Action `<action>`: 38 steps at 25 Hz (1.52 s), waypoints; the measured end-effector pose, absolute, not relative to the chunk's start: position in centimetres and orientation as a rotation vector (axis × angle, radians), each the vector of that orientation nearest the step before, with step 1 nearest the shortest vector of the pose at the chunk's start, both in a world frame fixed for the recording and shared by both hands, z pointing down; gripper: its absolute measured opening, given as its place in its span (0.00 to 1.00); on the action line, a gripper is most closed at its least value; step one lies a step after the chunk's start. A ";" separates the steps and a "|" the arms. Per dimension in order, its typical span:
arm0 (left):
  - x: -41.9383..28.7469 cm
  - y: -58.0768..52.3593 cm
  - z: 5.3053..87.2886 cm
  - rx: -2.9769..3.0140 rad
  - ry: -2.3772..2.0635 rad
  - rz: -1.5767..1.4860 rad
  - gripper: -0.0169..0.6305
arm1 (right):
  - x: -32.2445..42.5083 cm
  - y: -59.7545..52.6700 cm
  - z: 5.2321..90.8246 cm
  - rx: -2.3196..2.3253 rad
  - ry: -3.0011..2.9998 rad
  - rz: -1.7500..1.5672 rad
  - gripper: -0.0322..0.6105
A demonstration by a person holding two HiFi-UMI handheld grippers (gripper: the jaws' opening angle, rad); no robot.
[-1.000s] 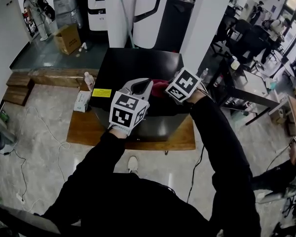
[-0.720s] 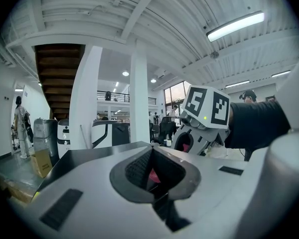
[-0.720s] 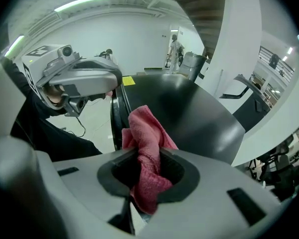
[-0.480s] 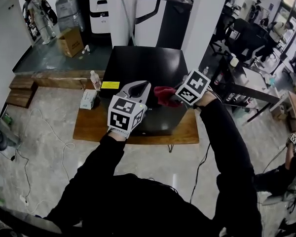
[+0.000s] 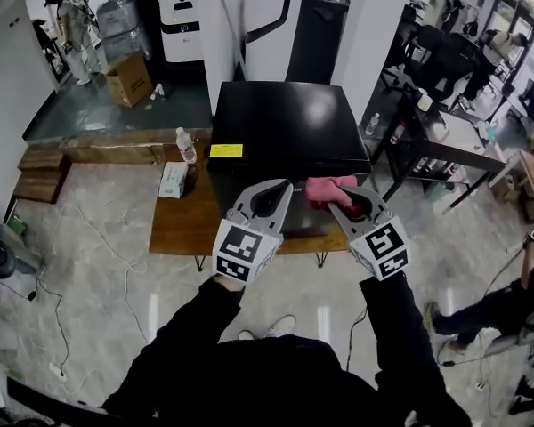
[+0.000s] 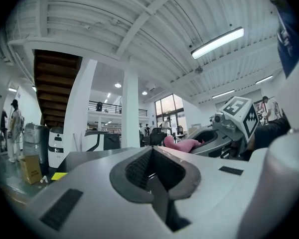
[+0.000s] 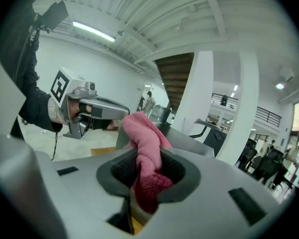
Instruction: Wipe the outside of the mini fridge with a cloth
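Two jaws on my right gripper (image 7: 145, 177) pinch the pink cloth (image 7: 145, 133). The cloth is squeezed tight between them, and a soft bunch of it sticks out past the tips. In the head view that bunch sits over the near edge of the black mini fridge (image 5: 285, 118), but I cannot tell if it touches the top. My left gripper (image 6: 150, 169) has its jaws pressed together with nothing between them. Its tips are just to the left of the cloth and apart from it. Both sets of jaws point toward the fridge. A yellow label (image 5: 225, 149) lies on the fridge top ahead of my left jaws. The fridge stands on a low wooden table (image 5: 173, 229), and a water bottle (image 5: 187, 143) stands farther left of my left jaws, beside the fridge.
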State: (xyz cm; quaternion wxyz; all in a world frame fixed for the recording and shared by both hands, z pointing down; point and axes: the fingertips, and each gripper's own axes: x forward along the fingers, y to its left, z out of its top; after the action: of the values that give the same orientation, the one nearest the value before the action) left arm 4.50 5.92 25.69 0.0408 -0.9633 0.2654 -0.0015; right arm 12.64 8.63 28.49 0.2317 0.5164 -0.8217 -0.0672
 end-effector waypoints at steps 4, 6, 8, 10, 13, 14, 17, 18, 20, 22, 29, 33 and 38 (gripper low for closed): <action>4.3 8.2 27.2 -2.988 0.750 0.061 0.04 | 12.6 11.3 28.7 1.656 -2.295 -0.197 0.20; 5.0 9.5 28.0 -3.003 0.704 0.087 0.04 | 13.7 12.3 28.9 1.778 -2.317 -0.184 0.20; 6.5 11.0 28.7 -3.020 0.650 0.105 0.04 | 15.6 13.4 29.1 1.894 -2.340 -0.155 0.20; 8.6 12.4 28.9 -3.029 0.608 0.127 0.04 | 18.2 14.2 29.3 1.990 -2.351 -0.130 0.20; 12.2 13.1 29.0 -3.023 0.570 0.161 0.04 | 22.3 14.2 30.2 2.078 -2.378 -0.087 0.20; 13.6 13.0 29.1 -3.024 0.564 0.171 0.04 | 23.6 13.8 30.7 2.091 -2.391 -0.066 0.20; 18.1 12.2 29.4 -3.053 0.561 0.202 0.04 | 27.8 12.1 32.0 2.111 -2.443 0.011 0.20; 19.6 11.8 29.6 -3.060 0.563 0.209 0.04 | 29.1 11.3 32.4 2.108 -2.468 0.039 0.20; 22.7 10.9 29.9 -3.043 0.579 0.214 0.04 | 31.8 9.2 33.5 2.073 -2.531 0.098 0.20; 26.5 10.0 30.2 -3.032 0.624 0.214 0.04 | 34.9 7.2 34.8 2.015 -2.596 0.178 0.20; 36.1 7.2 33.5 -3.030 0.752 0.127 0.04 | 39.7 1.0 38.5 1.769 -2.815 0.368 0.20; 37.7 6.0 34.9 -2.980 0.826 0.074 0.04 | 40.0 -1.1 39.1 1.676 -2.912 0.439 0.19; 37.7 5.8 36.5 -2.985 0.849 0.007 0.04 | 40.1 -2.1 39.7 1.673 -2.955 0.520 0.19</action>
State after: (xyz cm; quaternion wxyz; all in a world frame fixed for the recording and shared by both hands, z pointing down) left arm 37.73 5.81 36.48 0.0189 -0.9617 0.2735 0.0024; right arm 40.07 -2.09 39.73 -0.1463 0.4816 -0.8510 0.1499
